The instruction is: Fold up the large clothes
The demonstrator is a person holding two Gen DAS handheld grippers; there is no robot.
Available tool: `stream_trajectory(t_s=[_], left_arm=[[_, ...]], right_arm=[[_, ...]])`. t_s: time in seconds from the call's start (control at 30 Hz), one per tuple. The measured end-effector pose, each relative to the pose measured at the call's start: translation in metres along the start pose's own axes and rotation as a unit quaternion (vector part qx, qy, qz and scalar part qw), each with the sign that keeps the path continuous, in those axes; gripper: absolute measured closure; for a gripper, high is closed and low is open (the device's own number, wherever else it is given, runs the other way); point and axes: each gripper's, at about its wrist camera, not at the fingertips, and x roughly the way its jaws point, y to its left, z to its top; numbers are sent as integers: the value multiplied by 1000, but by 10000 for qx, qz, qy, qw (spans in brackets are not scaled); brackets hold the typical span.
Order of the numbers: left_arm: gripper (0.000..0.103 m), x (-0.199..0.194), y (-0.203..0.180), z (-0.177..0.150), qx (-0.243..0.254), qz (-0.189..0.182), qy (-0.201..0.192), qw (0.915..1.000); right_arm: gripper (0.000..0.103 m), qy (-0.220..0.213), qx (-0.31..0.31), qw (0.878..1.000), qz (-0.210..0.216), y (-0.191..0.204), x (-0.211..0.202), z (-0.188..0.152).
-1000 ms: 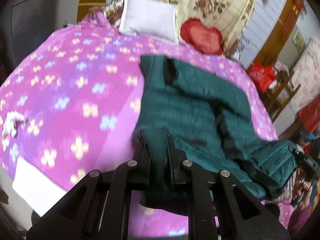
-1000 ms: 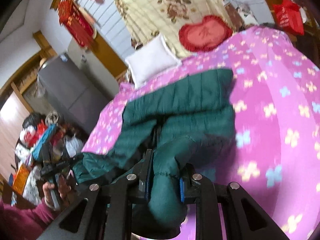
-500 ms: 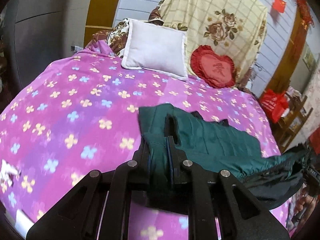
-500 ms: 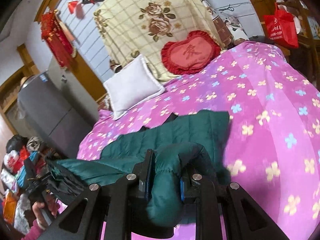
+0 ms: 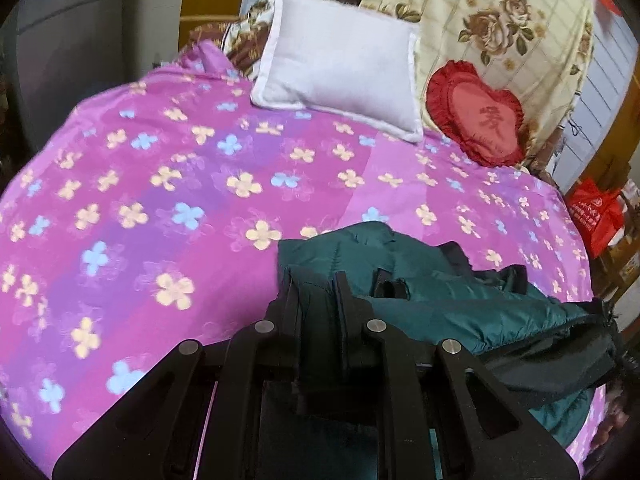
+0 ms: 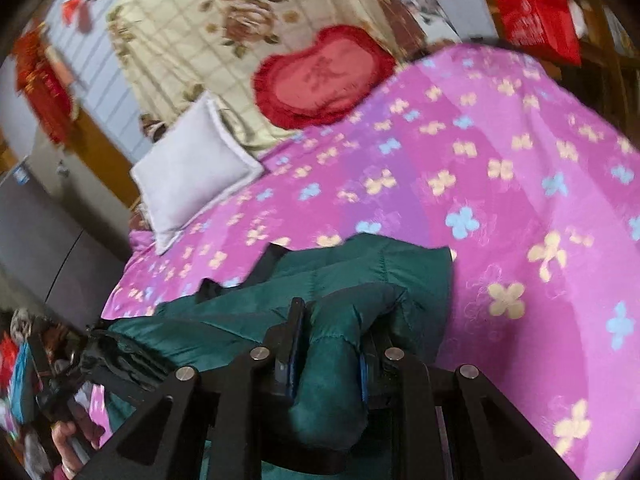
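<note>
Left wrist view: left gripper (image 5: 316, 280) pinching a bunched edge of the green quilted jacket (image 5: 480, 312), jaws close together on the fabric. Jacket lies folded over on the bed (image 5: 160, 200), spreading right of the gripper toward the bed's right edge, black lining showing there. Ahead and left of the gripper is open purple flowered cover, wide flat room. Far ahead, a white pillow (image 5: 340, 80) and a red heart cushion (image 5: 476, 116) at the head of the bed.

Right wrist view: right gripper (image 6: 332, 316) clamped on a thick roll of the same jacket (image 6: 360, 272). Jacket runs left from the gripper to the bed's left edge. Right and ahead is bare cover (image 6: 520, 200). Pillow (image 6: 192, 176) far ahead-left, cushion (image 6: 324, 76) far ahead.
</note>
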Motion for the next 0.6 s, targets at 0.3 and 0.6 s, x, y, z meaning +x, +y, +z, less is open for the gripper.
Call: stream_trajectory(t_s=[0.3, 0.6], left_arm=[[53, -13, 55, 17, -1436, -1445, -94, 9790], [41, -63, 32, 4, -557, -1183, -446, 9904]], right_arm=[[72, -97, 604, 9976, 309, -19, 24, -3], [47, -739, 561, 9941, 566, 5, -11, 4]])
